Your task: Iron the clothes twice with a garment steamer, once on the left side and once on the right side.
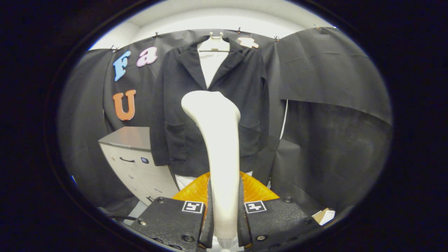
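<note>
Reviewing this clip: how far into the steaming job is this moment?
Done: the gripper is shut on the white plastic garment steamer, both fingers pressing its handle. In hand: its head is raised in front of the dark jacket on a white hanger, near the middle; contact cannot be told. Left: nothing shows whether either side pass is done, so judge both left and right as outstanding.

cloth-walled booth (pixel 329 87), office cabinet (pixel 140 157)

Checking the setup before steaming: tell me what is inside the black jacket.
Inside the black jacket, a white garment shows at the open collar and below the hem, on a white hanger. The gripper, shut on the steamer, hides the jacket's middle.
</note>
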Tool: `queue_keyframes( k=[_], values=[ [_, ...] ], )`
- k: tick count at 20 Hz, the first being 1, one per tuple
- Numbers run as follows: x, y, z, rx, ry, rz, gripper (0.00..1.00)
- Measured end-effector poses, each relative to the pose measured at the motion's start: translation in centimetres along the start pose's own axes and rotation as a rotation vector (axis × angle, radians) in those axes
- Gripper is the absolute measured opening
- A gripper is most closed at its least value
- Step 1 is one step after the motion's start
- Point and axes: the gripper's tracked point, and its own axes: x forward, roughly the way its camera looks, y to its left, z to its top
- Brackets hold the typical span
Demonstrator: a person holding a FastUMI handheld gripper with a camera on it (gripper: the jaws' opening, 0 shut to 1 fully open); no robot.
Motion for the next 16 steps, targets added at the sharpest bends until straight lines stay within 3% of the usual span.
queue_keyframes(
  k=[16],
  values=[
    [-8.2, -6.1, -3.0, -0.022, -0.014, 0.139, 0.29]
  ],
)
